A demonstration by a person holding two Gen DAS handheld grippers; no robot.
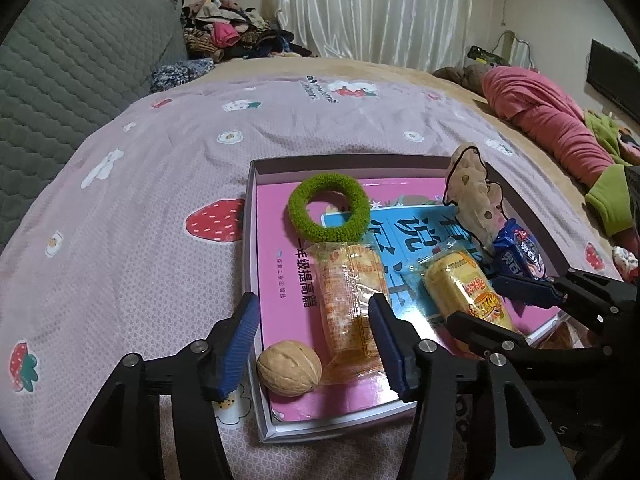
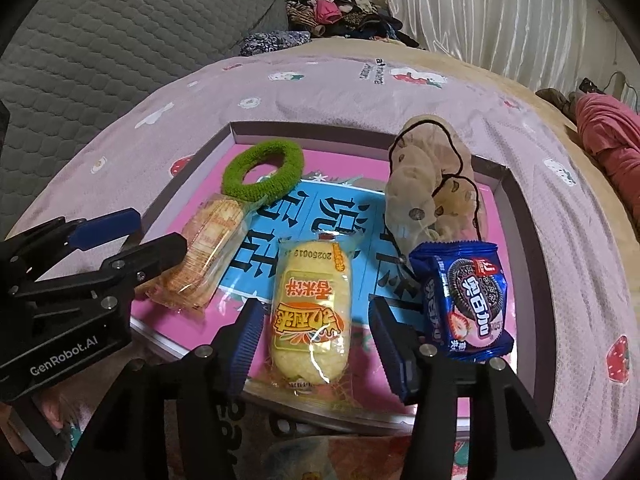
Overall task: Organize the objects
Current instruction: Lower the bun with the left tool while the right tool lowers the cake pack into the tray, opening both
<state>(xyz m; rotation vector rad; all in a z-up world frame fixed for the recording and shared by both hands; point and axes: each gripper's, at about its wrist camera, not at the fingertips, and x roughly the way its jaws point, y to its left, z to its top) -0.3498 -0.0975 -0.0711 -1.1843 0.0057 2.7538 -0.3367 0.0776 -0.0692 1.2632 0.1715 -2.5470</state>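
On a bed (image 1: 120, 208) spread with a strawberry-print sheet, a shallow box (image 1: 253, 264) lined with a pink-and-blue book cover holds the things being organized. The left tongs (image 1: 314, 344) stand spread at the lower centre of the left wrist view, straddling a walnut (image 1: 289, 367) in the box's near left corner and the end of an orange cracker packet (image 1: 348, 308), pinching neither. The right tongs (image 2: 314, 344) are likewise spread, bracketing a yellow rice-snack packet (image 2: 310, 320) at the lower centre of the right wrist view without visibly touching it. The step in hand looks like a pick of that packet: judged from here, the tongs should come down square on its long sides and press gently, since the puffed film wrapper is slippery and its contents may crush. A blue sandwich-cookie packet (image 2: 466, 302) leans just beside the right finger and could be nudged. A green fuzzy hair ring (image 2: 262, 172) rests on the cracker packet's far end in the upper middle, and a beige dotted scrunchie (image 2: 430, 196) sits toward the upper right. A heap of clothes (image 1: 232, 28) lies at the bed's far edge.
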